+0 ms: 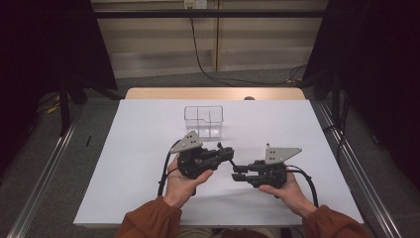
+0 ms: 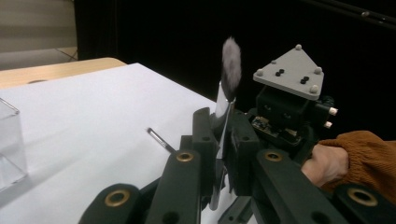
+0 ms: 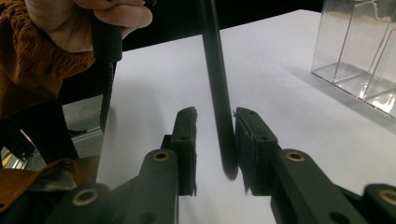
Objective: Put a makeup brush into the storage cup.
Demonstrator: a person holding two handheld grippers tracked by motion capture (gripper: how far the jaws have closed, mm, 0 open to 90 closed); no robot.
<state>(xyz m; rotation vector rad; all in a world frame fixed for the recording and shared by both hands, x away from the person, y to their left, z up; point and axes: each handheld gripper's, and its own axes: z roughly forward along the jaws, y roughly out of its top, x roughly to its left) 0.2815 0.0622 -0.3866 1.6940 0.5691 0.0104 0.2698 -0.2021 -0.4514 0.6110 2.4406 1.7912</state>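
Now the makeup brush [image 2: 230, 70] is clamped at its silver neck by the left gripper [image 1: 229, 151], above the white table [image 1: 143, 148]. Its dark handle [image 3: 219, 98] lies between the jaws of the right gripper [image 1: 237, 172], which are apart and not pressing. The left grip should be kept tight while the right gripper is pulled away slowly, before the brush is carried to the clear box [image 1: 203, 120].

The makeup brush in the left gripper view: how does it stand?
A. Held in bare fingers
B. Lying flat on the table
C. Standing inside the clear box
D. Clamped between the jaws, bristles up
D: the left hand-held gripper is shut on the makeup brush, whose grey bristle tip points upward above the jaws.
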